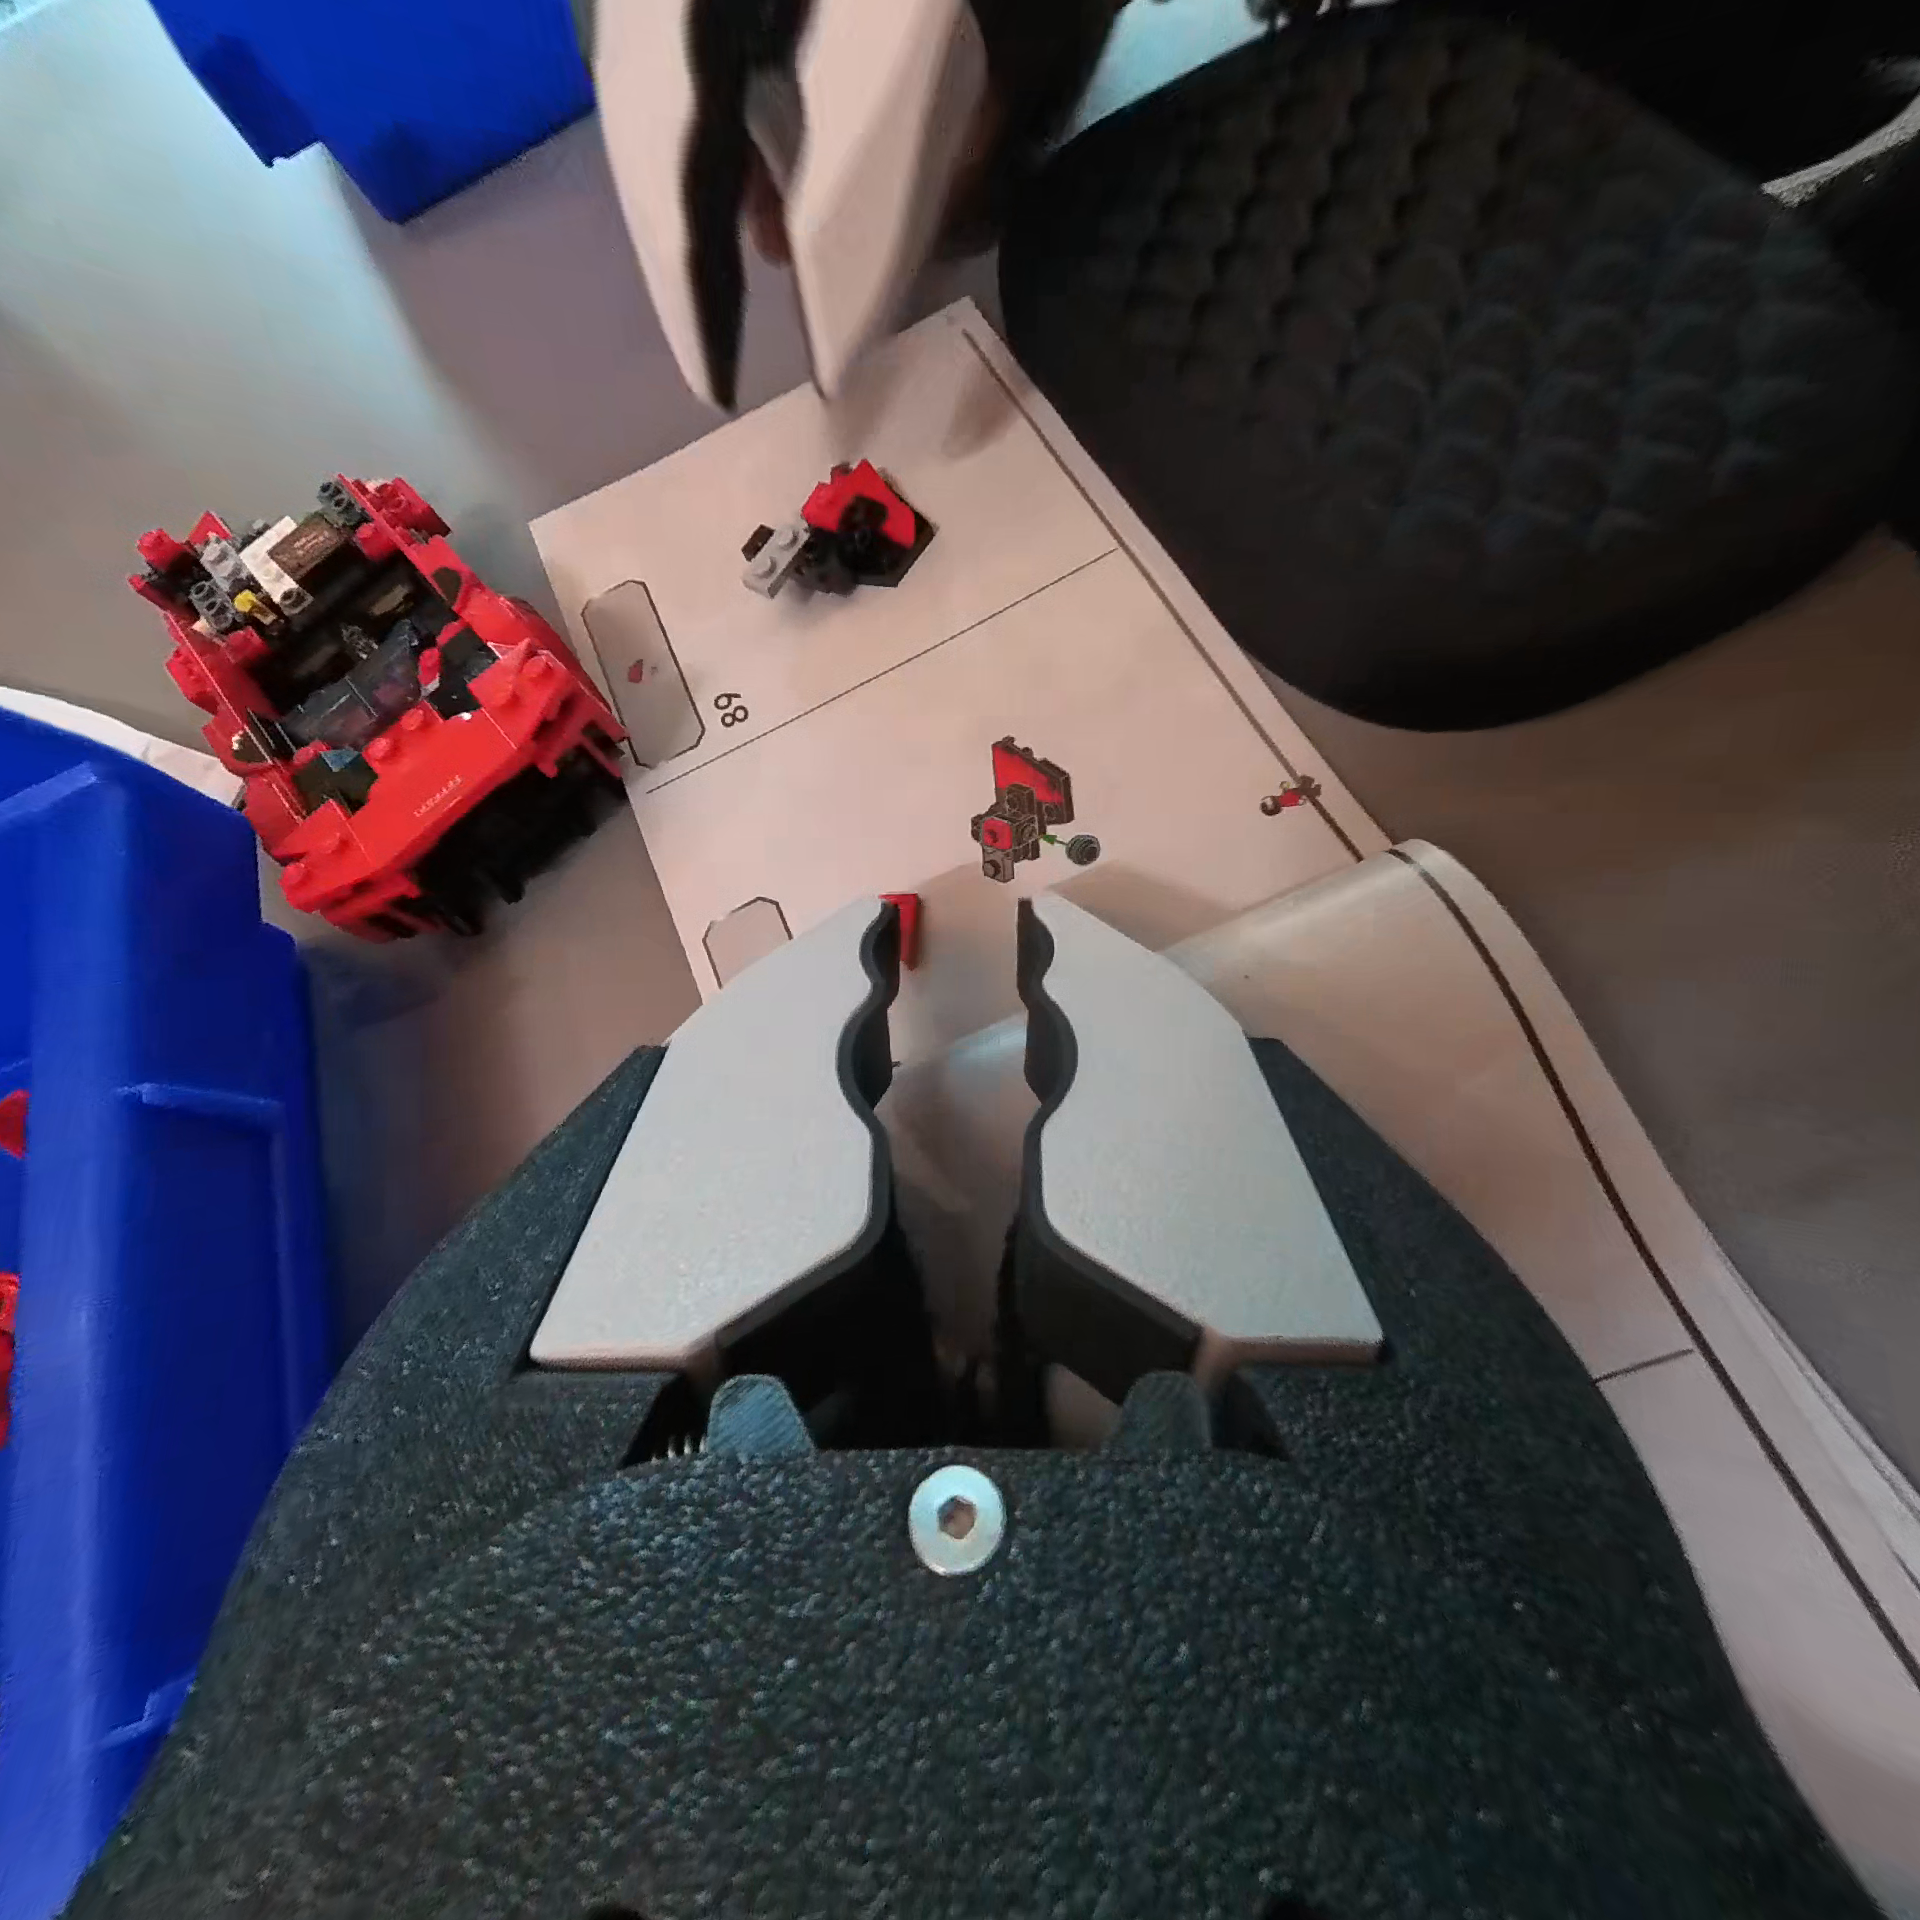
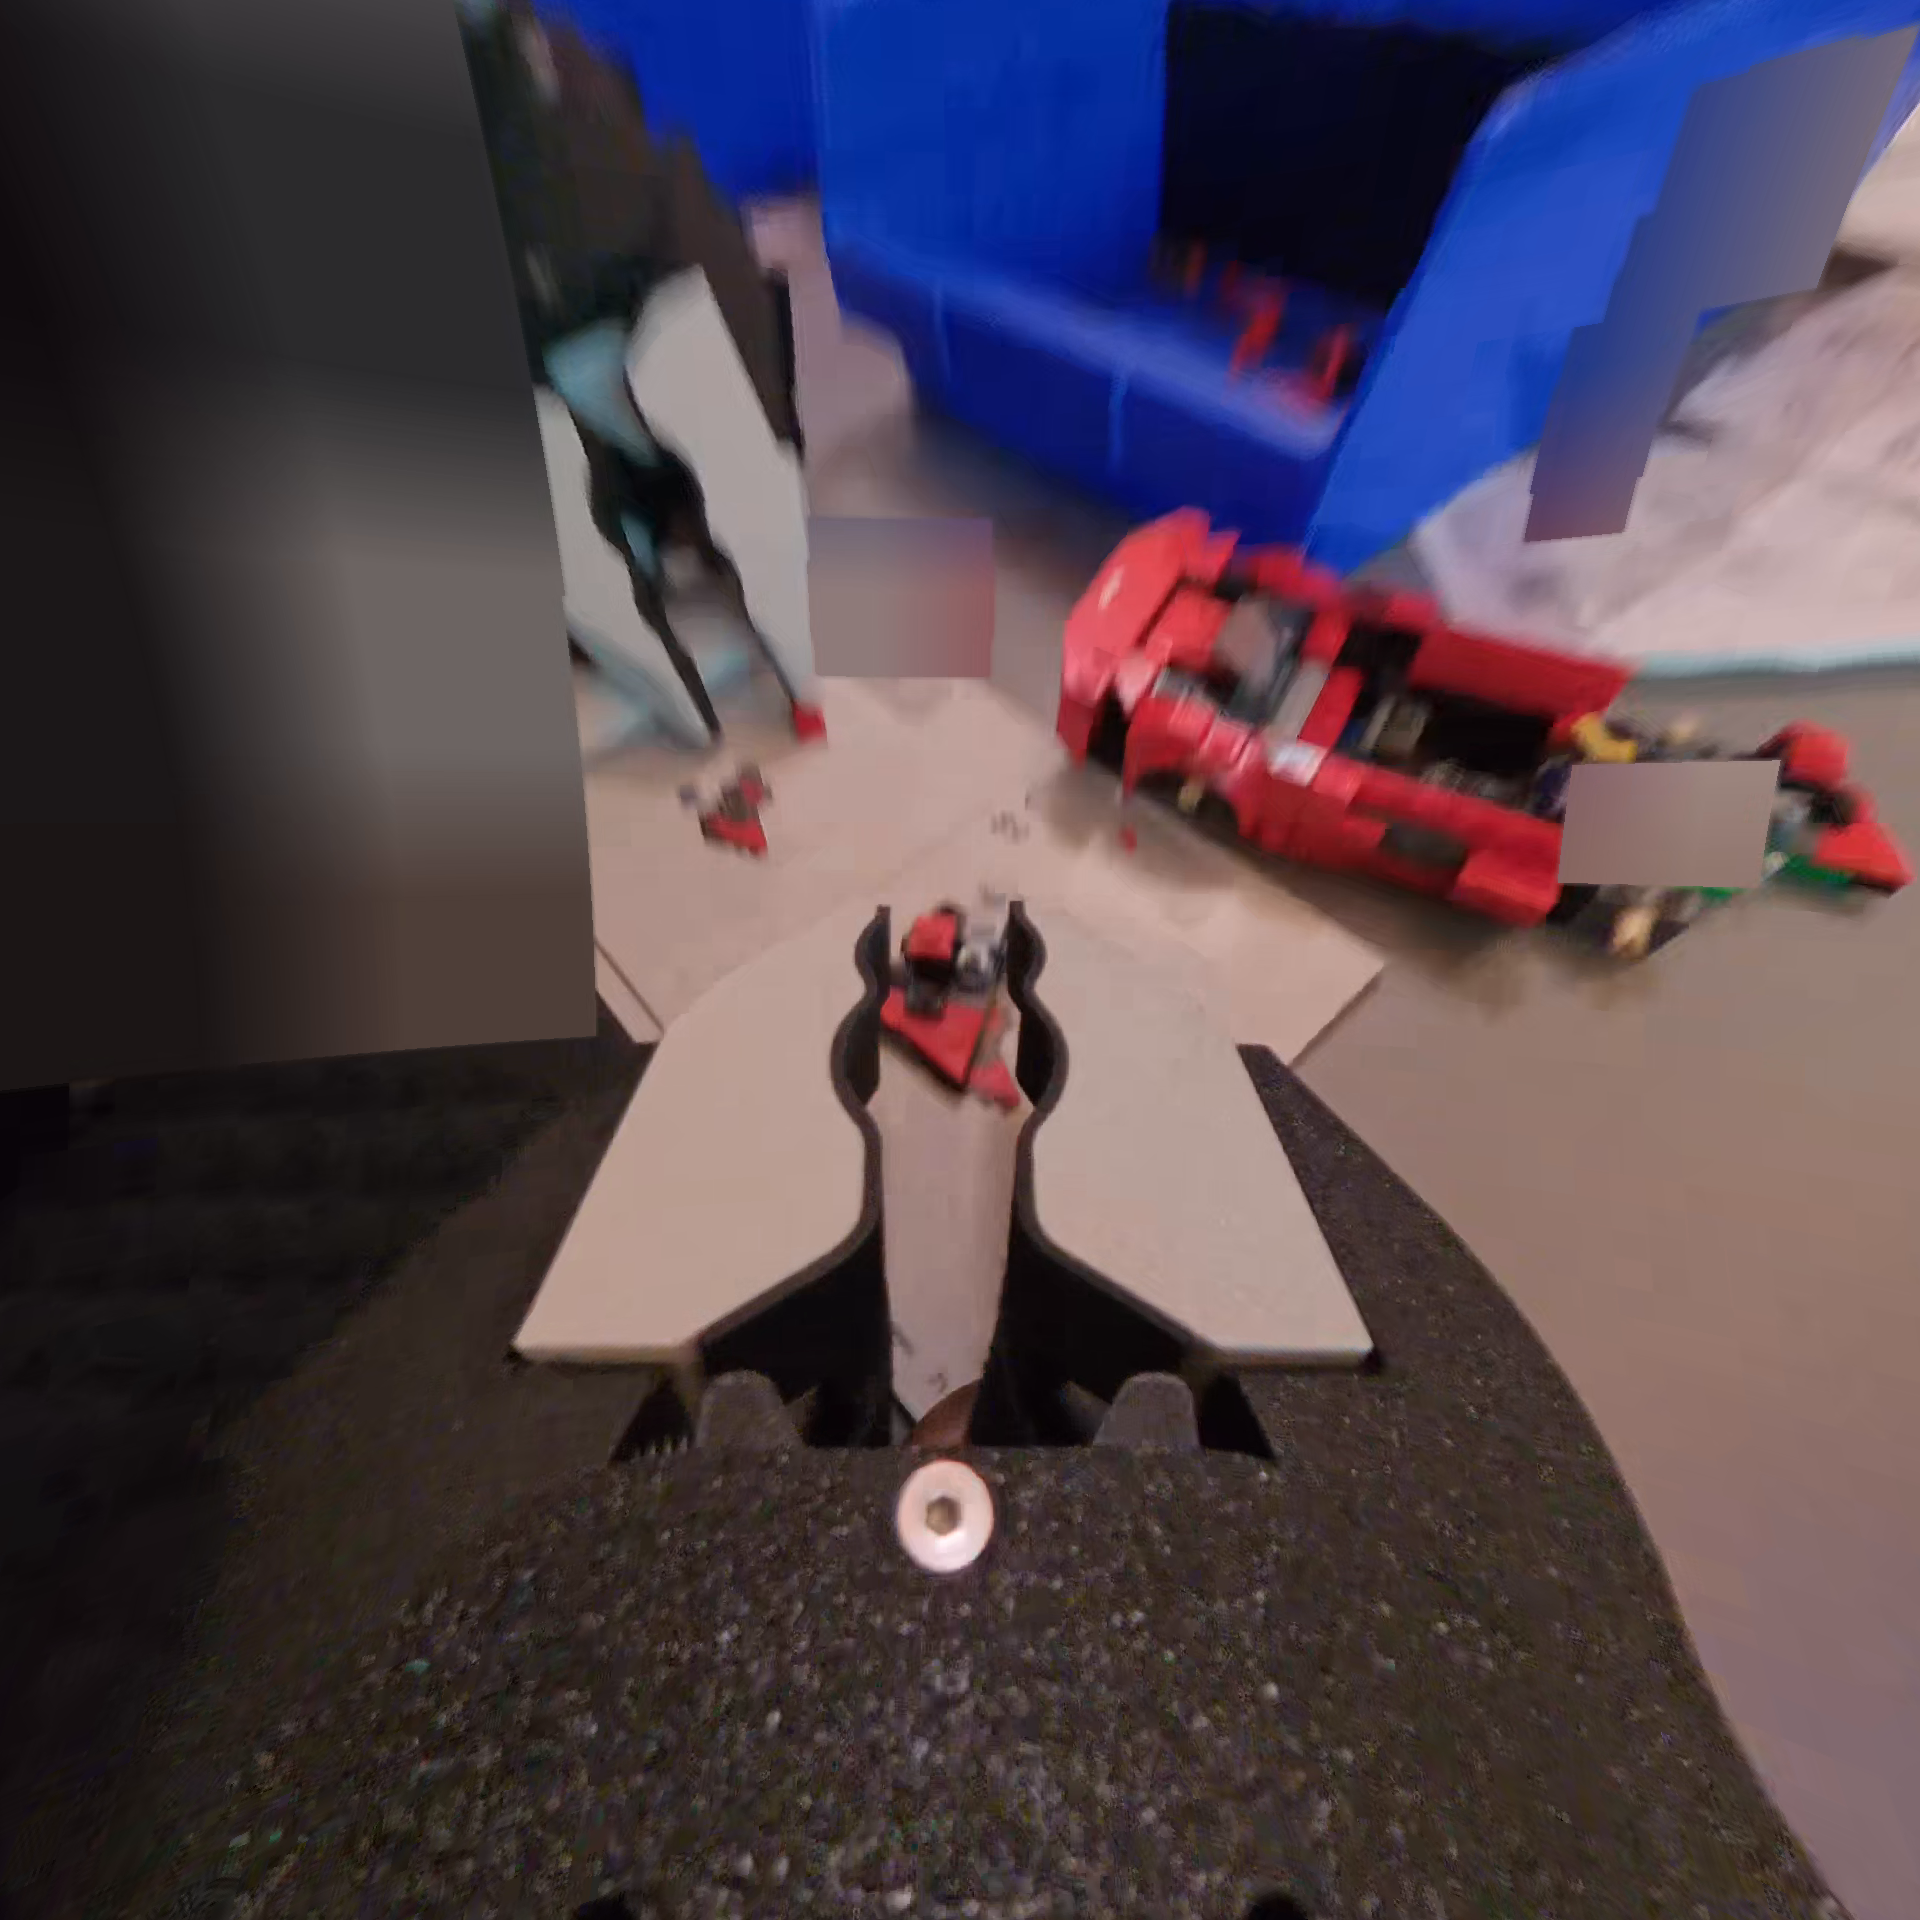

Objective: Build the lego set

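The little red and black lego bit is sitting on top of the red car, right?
No. In the left wrist view the little red and black lego bit sits on the instruction page, with the red car beside it.

Ahead of the left tool (image 1: 956,925), the open instruction page (image 1: 883,665) carries a printed step number (image 1: 732,710) beside a parts box. Farther to the tool's left, the red car (image 1: 416,727) bears tiny pale lettering (image 1: 442,805), too small to read. The right wrist view is too blurred to show any writing.
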Available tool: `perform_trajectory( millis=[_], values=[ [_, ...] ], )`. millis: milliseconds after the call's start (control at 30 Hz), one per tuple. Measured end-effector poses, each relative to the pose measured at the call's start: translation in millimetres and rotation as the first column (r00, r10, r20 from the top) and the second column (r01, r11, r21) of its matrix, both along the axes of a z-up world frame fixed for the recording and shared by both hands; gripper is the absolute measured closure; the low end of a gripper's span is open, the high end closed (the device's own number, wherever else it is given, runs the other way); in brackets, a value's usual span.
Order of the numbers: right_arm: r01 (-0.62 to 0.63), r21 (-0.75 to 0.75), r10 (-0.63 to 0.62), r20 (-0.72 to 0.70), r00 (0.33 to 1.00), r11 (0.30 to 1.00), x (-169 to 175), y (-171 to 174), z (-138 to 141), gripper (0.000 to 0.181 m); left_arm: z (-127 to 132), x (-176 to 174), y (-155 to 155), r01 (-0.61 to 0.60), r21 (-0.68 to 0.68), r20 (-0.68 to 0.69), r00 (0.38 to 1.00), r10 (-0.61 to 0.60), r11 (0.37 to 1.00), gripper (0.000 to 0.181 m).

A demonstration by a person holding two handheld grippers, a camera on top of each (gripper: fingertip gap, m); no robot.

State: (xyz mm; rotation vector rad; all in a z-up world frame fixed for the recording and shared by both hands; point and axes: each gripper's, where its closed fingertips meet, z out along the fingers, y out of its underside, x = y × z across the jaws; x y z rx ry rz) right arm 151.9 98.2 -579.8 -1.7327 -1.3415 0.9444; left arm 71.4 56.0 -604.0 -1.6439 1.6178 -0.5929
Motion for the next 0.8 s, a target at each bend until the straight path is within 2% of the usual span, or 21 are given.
perform_trajectory(
  millis=[33, 133, 267, 800],
  values=[
    [-0.01, 0.012, 0.009, 0.087, 0.996, 1.0, -1, -4, -11, 0.16, 0, 0, 0, -0.002, 0.002, -0.003, 1.0, 0.002, 1.0, 0.16],
    [0.014, 0.09, -0.029, 0.173, 0.984, 0.996, -5, -5, -14, 0.16, 0, 0, 1, -0.007, 0.007, 0.002, 1.0, 0.007, 1.0, 0.16],
    [0.048, 0.117, -0.063, 0.125, 0.99, 0.992, -7, -4, -1, 0.168, 0, 0, 1, -0.01, 0.013, 0.001, 1.0, 0.01, 1.0, 0.16],
    [0.043, 0.191, -0.088, 0.235, 0.968, 0.981, -4, -4, -18, 0.171, 0, 0, 2, -0.011, 0.017, -0.003, 1.0, 0.011, 1.0, 0.16]
  ],
)
